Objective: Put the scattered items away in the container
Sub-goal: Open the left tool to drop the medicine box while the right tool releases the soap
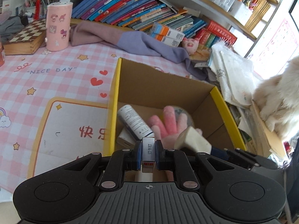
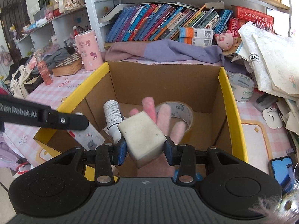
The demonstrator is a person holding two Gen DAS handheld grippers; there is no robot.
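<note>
An open cardboard box with yellow-edged flaps (image 1: pixel 114 93) (image 2: pixel 227 100) stands on the pink checked desk mat. Inside lie a white bottle (image 1: pixel 134 121) (image 2: pixel 112 118), a pink fuzzy glove (image 1: pixel 169 120) (image 2: pixel 149 106), a clear tape roll (image 2: pixel 179 112) and a small white carton (image 1: pixel 124 139). My left gripper (image 1: pixel 148 154) is shut on a small silver staple box (image 1: pixel 148 152) above the box's near left side. My right gripper (image 2: pixel 144 148) is shut on a white eraser block (image 2: pixel 143 138) (image 1: pixel 193 139) over the box's near edge. The left gripper's arm (image 2: pixel 43 118) crosses the right wrist view.
A pink cylinder holder (image 1: pixel 58 26) (image 2: pixel 88 49) and a chessboard box (image 1: pixel 26 37) stand at the back left. A purple cloth (image 1: pixel 140 43) and books line the back. A white tape roll (image 2: pixel 242 88), paper stacks (image 2: pixel 271 59), a phone (image 2: pixel 281 169) and a white cat (image 1: pixel 280 97) sit right.
</note>
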